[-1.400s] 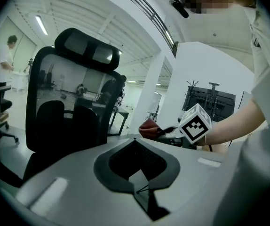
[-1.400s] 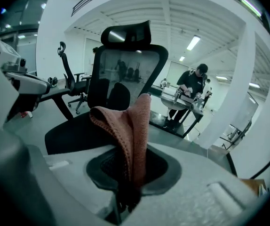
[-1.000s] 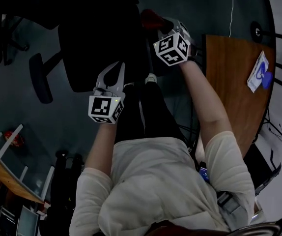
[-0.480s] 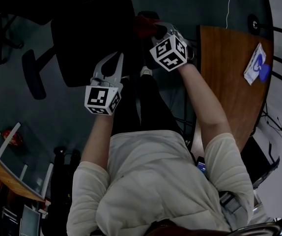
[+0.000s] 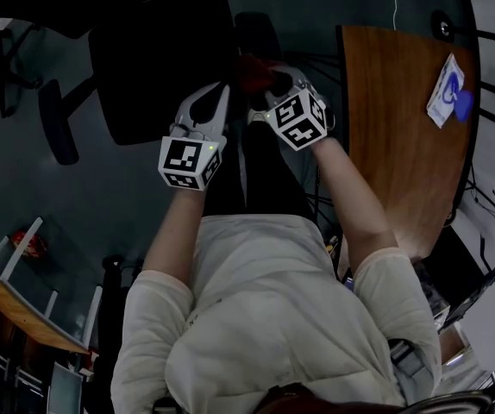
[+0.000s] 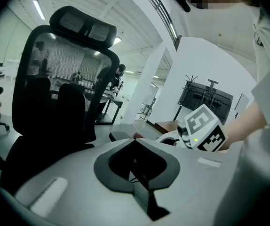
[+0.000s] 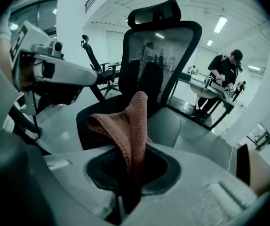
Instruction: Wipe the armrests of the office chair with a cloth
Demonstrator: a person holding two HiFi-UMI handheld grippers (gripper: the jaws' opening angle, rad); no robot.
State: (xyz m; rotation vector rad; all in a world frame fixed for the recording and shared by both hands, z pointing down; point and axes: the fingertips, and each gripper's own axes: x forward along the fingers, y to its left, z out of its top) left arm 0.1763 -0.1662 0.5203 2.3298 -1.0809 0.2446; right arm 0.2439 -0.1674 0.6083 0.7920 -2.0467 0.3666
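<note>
Your head view is dim and underexposed, while both gripper views glow under long white ceiling strip lights (image 7: pixel 221 23), fisheye-warped at the edges.

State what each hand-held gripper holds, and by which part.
Right hand-held gripper: shut on the reddish cloth, pinched at its bunched lower fold, the rest standing up past the jaws. Left hand-held gripper: jaws together, nothing held.

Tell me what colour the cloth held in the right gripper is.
Reddish-pink, like terracotta. The folded, textured cloth shows best in the right gripper view.
</note>
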